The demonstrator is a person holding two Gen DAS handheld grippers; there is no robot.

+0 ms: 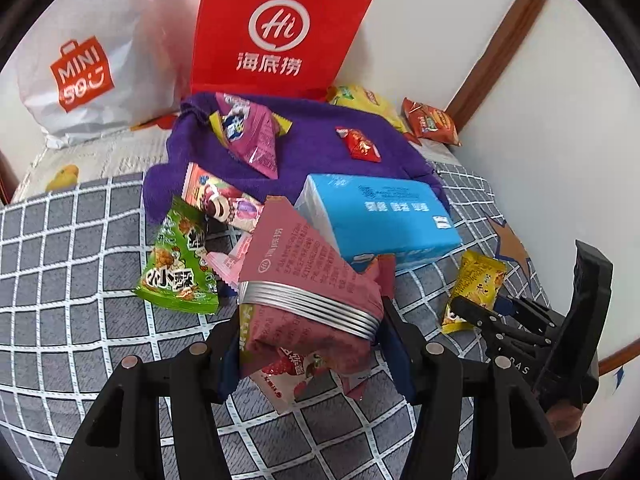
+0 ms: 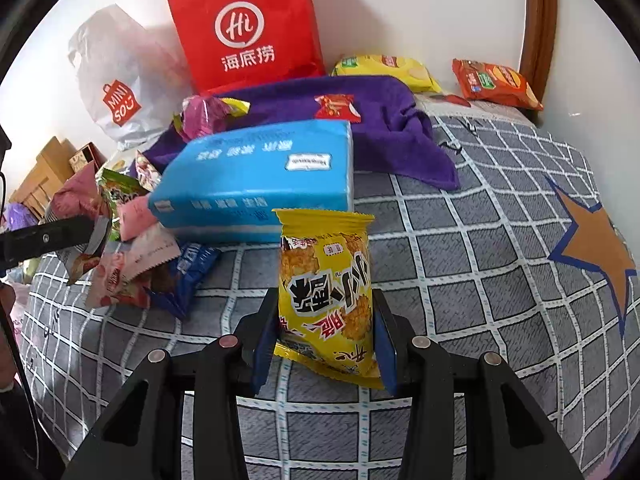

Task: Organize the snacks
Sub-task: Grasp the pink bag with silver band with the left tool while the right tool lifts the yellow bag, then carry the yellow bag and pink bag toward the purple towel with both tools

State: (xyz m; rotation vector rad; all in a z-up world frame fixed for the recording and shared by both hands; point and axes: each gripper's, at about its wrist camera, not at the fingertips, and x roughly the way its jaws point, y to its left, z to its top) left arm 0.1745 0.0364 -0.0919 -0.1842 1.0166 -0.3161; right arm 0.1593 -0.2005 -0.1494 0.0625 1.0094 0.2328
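The left tongs (image 1: 310,344) grip a dusty-pink foil snack pouch (image 1: 304,280) above the grey checked bedspread (image 1: 72,240). The right tongs (image 2: 326,340) clamp a yellow plastic snack packet (image 2: 326,280), a blue tissue pack (image 2: 256,176) just beyond.

The left tool (image 1: 308,344) is closed, its fingers (image 1: 396,344) clamping a pink packet (image 1: 308,292) held low over the bed. The right tool (image 2: 324,340) is closed too, its blue pads (image 2: 385,344) pinching a yellow packet (image 2: 326,292) upright.
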